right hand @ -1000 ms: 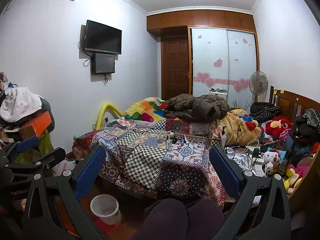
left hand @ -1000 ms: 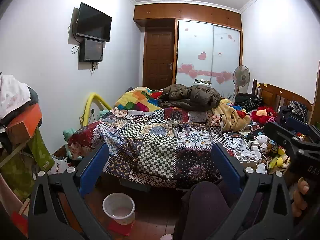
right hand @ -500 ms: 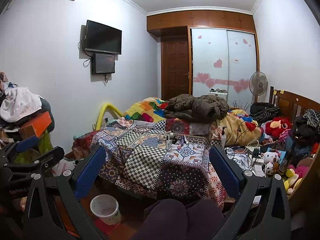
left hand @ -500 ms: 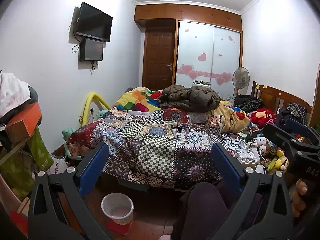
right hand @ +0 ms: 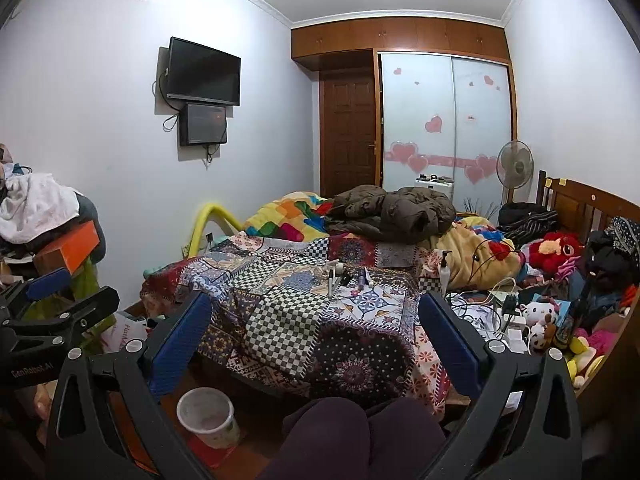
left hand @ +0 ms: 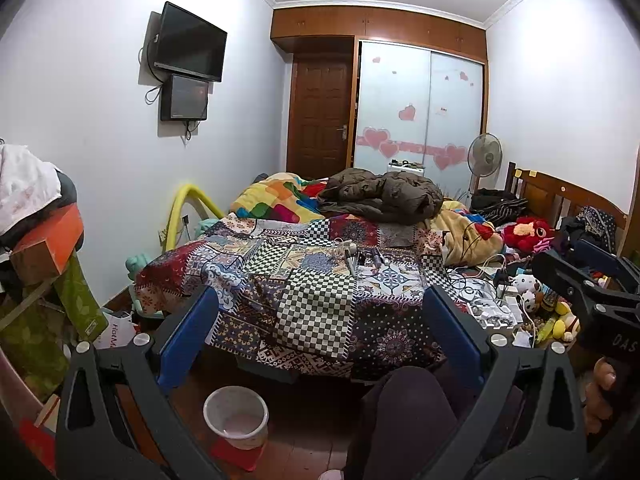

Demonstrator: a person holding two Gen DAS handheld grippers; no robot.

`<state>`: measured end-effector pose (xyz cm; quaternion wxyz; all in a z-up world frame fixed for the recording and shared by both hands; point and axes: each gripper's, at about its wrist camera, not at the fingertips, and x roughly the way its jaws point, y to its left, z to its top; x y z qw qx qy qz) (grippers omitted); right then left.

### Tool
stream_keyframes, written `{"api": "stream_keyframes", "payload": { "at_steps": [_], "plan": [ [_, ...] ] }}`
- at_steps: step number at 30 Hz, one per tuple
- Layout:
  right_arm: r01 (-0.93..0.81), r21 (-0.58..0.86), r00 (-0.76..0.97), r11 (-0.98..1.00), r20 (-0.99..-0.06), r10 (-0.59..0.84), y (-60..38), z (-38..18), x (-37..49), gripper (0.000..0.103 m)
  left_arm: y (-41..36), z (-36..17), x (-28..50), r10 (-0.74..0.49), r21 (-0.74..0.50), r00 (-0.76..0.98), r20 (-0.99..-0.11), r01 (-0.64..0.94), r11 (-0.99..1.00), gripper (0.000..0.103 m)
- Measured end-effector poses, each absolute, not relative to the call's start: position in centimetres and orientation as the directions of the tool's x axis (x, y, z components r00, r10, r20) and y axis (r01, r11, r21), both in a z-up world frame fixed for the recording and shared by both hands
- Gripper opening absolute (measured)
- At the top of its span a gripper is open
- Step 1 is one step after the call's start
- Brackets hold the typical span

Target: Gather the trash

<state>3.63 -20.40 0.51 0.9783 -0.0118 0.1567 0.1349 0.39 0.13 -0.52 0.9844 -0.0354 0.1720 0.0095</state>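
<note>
My left gripper (left hand: pixel 320 336) is open and holds nothing, its blue pads (left hand: pixel 188 336) spread wide in front of the bed. My right gripper (right hand: pixel 314 342) is open and empty in the same way. A white waste bin (left hand: pixel 236 416) stands on the floor below the bed's near edge, low and left of both grippers, and the right wrist view shows the bin (right hand: pixel 208 416) too. Small items (left hand: pixel 354 260) lie in the middle of the patchwork bedspread (right hand: pixel 280 320), well beyond the fingertips. Cables and small white bits (left hand: pixel 484 304) crowd the bed's right side.
A person's knees (right hand: pixel 352 428) sit between me and the bed. Piled clothes and an orange box (left hand: pixel 44 240) stand at the left. Soft toys (right hand: pixel 556 248), a pump bottle (right hand: pixel 444 268) and a fan (right hand: pixel 514 168) are on the right. A dark jacket (left hand: pixel 384 196) lies farther back.
</note>
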Motion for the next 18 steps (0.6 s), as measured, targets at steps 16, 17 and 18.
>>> {"api": "stream_keyframes", "payload": {
  "at_steps": [16,17,18],
  "plan": [
    [-0.201,-0.009,0.922,0.980,-0.338,0.186,-22.1,0.5,12.3,0.103,-0.7,0.8,11.4,-0.019,-0.103,0.926,-0.377,-0.021,0.994,0.103],
    [-0.194,-0.012,0.921,0.981,-0.347,0.178,-22.3,0.4,13.4,0.103,-0.8,0.7,12.5,-0.030,-0.106,0.922,-0.387,-0.012,0.994,0.103],
    [-0.190,-0.014,0.920,0.982,-0.352,0.173,-22.4,0.2,14.0,0.103,-0.9,0.7,13.5,-0.036,-0.108,0.919,-0.393,-0.007,0.994,0.103]
  ]
}}
